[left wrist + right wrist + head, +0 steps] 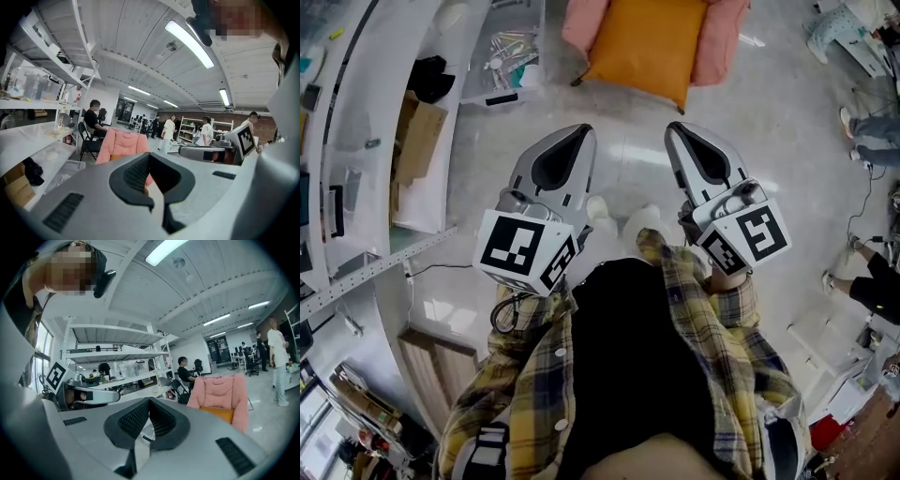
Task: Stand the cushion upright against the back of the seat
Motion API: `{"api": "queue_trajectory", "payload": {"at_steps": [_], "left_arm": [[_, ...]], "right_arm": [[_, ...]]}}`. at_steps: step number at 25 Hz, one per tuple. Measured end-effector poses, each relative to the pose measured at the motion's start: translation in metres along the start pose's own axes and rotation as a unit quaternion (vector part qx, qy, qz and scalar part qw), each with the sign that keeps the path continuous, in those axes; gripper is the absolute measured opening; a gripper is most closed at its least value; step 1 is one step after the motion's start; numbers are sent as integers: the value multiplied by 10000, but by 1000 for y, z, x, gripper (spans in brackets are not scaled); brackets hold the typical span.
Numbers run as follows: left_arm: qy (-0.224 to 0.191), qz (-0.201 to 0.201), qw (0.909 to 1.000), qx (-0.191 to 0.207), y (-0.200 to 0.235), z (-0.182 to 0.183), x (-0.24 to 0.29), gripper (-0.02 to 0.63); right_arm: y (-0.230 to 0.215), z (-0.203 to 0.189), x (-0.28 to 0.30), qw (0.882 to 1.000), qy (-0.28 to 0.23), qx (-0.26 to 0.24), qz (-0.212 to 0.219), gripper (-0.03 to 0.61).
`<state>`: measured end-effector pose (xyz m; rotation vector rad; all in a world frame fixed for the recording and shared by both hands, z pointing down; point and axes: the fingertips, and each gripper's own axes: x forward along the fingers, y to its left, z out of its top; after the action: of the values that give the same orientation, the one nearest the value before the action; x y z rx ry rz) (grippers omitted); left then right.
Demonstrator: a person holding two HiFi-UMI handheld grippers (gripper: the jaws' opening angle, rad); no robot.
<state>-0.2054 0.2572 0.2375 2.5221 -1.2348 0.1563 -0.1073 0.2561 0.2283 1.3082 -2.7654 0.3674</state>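
An orange cushion (647, 47) lies flat on the seat of a pink padded chair (724, 37) at the top of the head view, on the floor ahead of me. My left gripper (579, 133) and right gripper (675, 128) are held side by side, both shut and empty, pointing toward the chair and well short of it. In the left gripper view the pink chair (123, 144) stands beyond the shut jaws, with only a sliver of cushion (114, 158) showing. The right gripper view shows the chair (218, 392) and the cushion (219, 413) on its seat.
White shelving (356, 141) runs along my left, with cardboard (417, 136) and a clear plastic bin (502, 56) by it. A black folding chair (89, 140) with a seated person stands behind the pink chair. Several people stand farther back; another sits at the right (877, 286).
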Motion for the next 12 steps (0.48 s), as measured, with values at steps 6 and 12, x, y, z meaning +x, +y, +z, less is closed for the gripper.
{"api": "queue_trajectory", "payload": {"at_steps": [6,12], "left_arm": [[180,-147,9996,-157,16,-11,14,3],[188,-282,9994,-107,17,-1,46,3]], "right_arm": [[-14,-8,9,9994,100,121,-298,18],[-44,-1,17,9989,17,157,-441,18]]}}
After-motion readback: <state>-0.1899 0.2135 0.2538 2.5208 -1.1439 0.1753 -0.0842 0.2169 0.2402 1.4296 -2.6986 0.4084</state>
